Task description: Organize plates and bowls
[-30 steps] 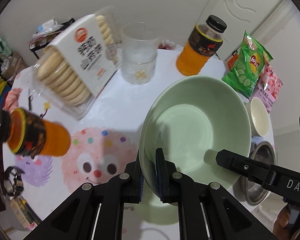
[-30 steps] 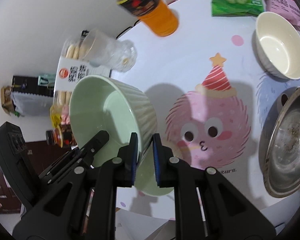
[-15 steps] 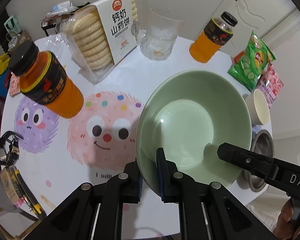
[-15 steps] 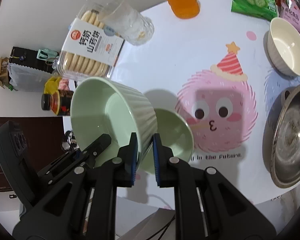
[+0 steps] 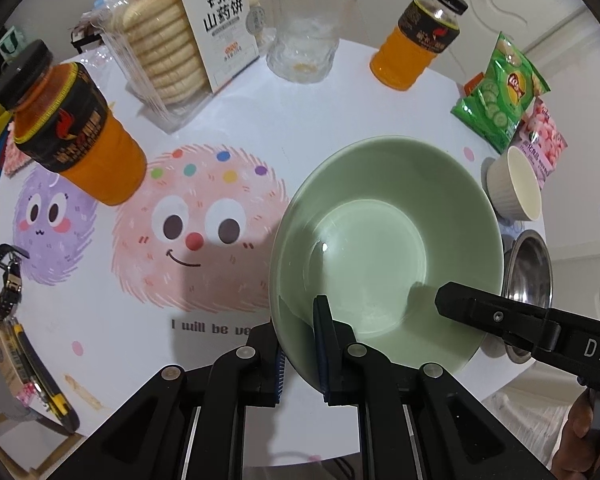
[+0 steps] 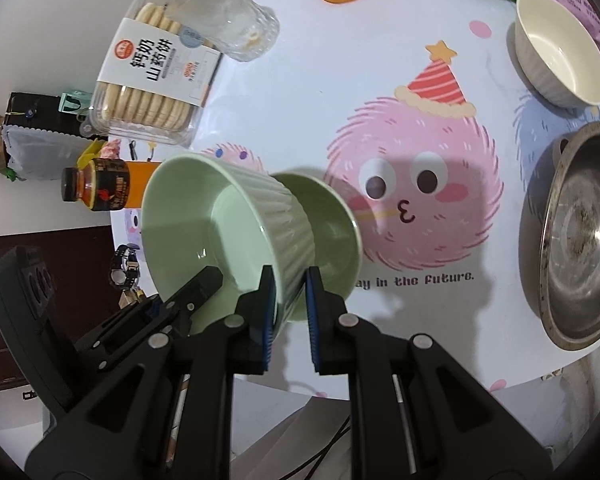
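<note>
A large ribbed green bowl [image 5: 380,240] hangs tilted above the white table [image 5: 260,112], held by both grippers. My left gripper [image 5: 300,332] is shut on its near rim. My right gripper [image 6: 289,280] is shut on the opposite rim of the ribbed bowl [image 6: 204,216]. One finger of each gripper reaches inside the bowl. A smaller smooth green bowl [image 6: 332,224] sits on the table right behind the held bowl, partly covered by it. A cream ribbed bowl [image 6: 560,52] and a steel bowl [image 6: 580,236] stand at the right.
Two orange drink bottles [image 5: 76,128] [image 5: 416,40], a biscuit pack [image 5: 188,40], a clear glass [image 5: 304,48], a green chips bag [image 5: 500,92] and a pink snack bag [image 5: 544,136] ring the table. A wristwatch [image 5: 0,280] lies at the left edge.
Both grippers have carried the ribbed bowl across the table toward its near edge and slightly down. The smaller green bowl has come into fuller view behind it.
</note>
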The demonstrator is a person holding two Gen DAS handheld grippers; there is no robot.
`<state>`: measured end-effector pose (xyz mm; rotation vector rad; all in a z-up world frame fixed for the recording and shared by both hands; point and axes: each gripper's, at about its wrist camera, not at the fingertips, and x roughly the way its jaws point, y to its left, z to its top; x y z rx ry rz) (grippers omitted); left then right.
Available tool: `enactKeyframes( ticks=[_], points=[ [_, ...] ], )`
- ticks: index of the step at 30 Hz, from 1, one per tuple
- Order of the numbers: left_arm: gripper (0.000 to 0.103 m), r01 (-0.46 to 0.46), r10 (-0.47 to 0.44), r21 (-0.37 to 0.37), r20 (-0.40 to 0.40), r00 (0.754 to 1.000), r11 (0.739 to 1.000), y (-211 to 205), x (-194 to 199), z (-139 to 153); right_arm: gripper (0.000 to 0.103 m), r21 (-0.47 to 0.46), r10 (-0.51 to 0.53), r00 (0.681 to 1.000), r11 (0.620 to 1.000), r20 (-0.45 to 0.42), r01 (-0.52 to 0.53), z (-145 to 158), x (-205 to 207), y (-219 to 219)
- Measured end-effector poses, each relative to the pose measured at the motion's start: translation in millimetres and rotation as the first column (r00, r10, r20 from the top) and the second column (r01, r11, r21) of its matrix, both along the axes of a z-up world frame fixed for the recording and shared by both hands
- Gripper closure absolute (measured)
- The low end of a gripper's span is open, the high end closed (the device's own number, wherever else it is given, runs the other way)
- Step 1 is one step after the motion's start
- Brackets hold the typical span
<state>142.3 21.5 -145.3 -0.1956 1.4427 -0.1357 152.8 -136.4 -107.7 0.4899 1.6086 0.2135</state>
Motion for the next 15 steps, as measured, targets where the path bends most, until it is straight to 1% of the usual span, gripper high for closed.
enactKeyframes(
  ticks=[5,15],
  points=[
    [0.091,0.004,-0.004,0.002,-0.012,1.000,1.000,-5.3,-0.1,-5.2,0.086,-0.003,-0.005,1.000,1.000,-0.020,0.005,-9.1,-2.3,-5.3],
    [0.091,0.006,-0.005,0.009,-0.039,0.999,1.000,-11.1,2.3,-13.9,0.086,-0.006,0.005,0.999,1.000,-0.044,-0.005,-17.7,-2.4,-9.5]
  ],
)
